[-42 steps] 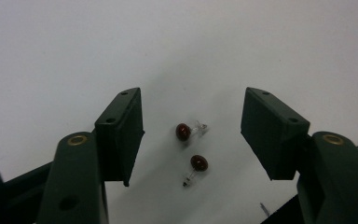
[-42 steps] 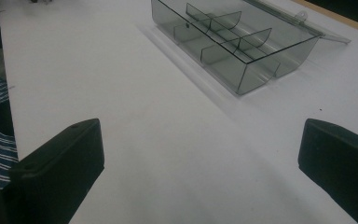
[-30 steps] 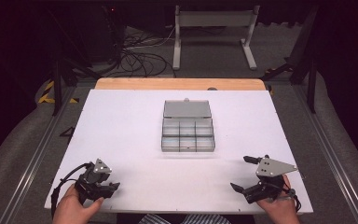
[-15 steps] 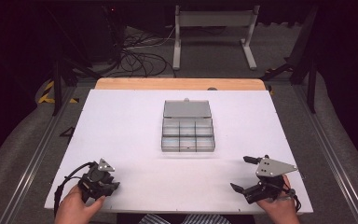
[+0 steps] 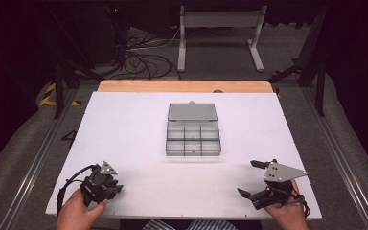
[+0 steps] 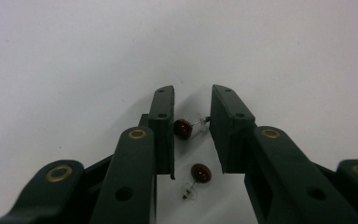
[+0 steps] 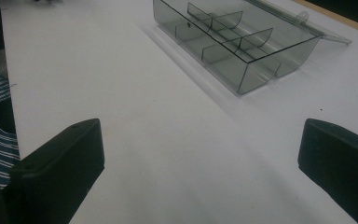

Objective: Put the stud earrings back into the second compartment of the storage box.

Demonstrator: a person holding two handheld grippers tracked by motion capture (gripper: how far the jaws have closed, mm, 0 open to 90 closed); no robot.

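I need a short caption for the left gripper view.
Left gripper closing on one dark red earring; a second earring lies nearer.

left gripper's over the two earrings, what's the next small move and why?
Probably finish closing, then lift. The left gripper has just been closing, and the upper earring sits between its jaws, bead against one pad and post tip at the other. The second earring lies on the table nearer the camera. The open compartment box waits ahead.

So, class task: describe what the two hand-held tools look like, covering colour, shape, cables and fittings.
Both are black, each with two flat-faced jaws. The left tool has brass-coloured rivets, a small grey three-cornered plate and a looping black cable. The right tool carries a larger grey plate.
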